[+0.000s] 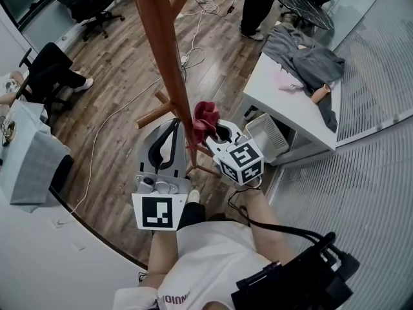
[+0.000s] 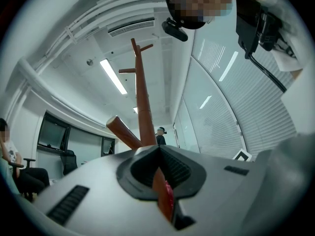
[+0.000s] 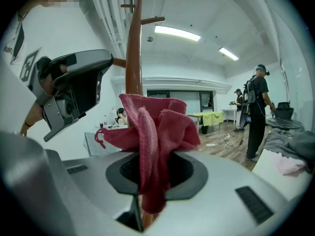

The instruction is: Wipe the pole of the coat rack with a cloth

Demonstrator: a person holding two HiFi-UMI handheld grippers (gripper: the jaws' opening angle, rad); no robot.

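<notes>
The brown wooden coat rack pole (image 1: 169,63) slants down through the middle of the head view to its feet on the floor. My left gripper (image 1: 173,129) sits low on the pole's left side, and the pole (image 2: 143,117) runs up between its jaws, which are shut on it. My right gripper (image 1: 216,131) is shut on a red cloth (image 1: 206,116) that lies bunched against the pole's right side. In the right gripper view the cloth (image 3: 152,132) spills over the jaws and hides the lower pole (image 3: 133,68). A sliver of cloth (image 2: 170,198) shows beside the left jaws.
The rack's spread legs (image 1: 155,115) lie on the wood floor. A white desk (image 1: 290,108) with a grey garment (image 1: 310,60) stands at right, with a white basket (image 1: 268,134) below it. Cables (image 1: 193,50) trail on the floor. A person (image 1: 258,5) stands at the far end; another sits at left (image 1: 55,70).
</notes>
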